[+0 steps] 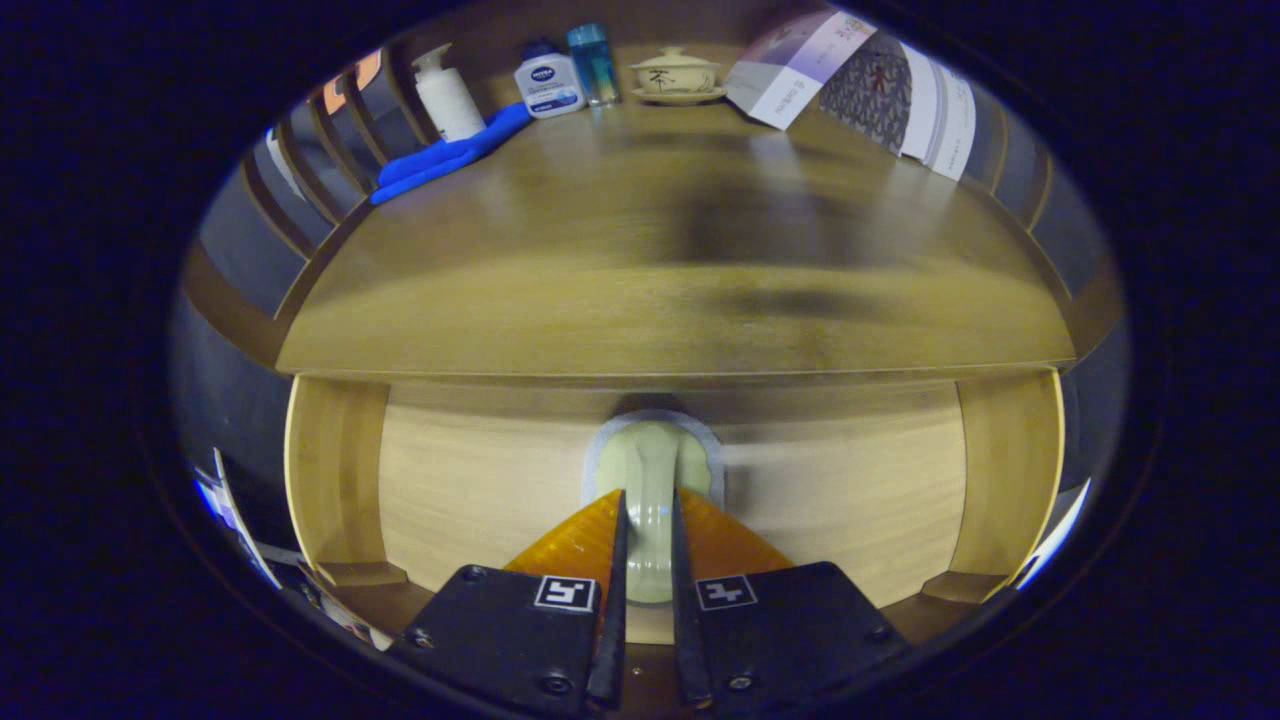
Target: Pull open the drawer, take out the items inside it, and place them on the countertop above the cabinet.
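My gripper [648,545] is clenched on the pale handle [650,470] at the middle of the drawer [480,490] front, under the countertop [600,300] edge. I should pull straight back, evenly.

Smooth wooden countertop [640,250], glossy handle [650,490], blue cloth [450,155]

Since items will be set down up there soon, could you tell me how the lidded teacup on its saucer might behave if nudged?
The lidded teacup looks ceramic, so probably rigid and breakable. Its loose-looking lid may rattle or slide off. Resting on a saucer, it would likely skate across the smooth countertop.
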`<state>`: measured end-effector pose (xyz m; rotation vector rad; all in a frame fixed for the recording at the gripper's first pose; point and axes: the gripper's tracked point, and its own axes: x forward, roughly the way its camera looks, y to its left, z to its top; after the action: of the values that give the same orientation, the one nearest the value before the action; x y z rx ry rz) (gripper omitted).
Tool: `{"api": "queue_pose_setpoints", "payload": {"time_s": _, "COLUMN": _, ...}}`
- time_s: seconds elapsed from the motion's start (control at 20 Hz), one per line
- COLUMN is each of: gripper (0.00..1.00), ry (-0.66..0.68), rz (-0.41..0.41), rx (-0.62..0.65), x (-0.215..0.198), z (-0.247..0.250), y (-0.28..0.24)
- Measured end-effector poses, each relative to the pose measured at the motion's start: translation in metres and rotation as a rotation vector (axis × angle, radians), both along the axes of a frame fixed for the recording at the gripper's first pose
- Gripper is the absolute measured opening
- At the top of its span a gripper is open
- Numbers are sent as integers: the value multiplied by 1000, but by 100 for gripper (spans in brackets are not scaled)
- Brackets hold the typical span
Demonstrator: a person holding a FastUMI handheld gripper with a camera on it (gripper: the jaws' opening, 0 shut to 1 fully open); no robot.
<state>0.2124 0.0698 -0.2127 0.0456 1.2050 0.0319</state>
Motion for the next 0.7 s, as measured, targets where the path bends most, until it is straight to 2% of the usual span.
{"api": "queue_pose_setpoints", "payload": {"time_s": 0.5, "gripper": 23, "ry": -95, "rz": 38, "rx": 8, "x": -24, "z": 63, "y": -6}}
{"api": "queue_pose_setpoints", "payload": {"time_s": 0.7, "gripper": 23, "ry": -128, "rz": 38, "rx": 10, "x": -21, "z": 91, "y": -14}}
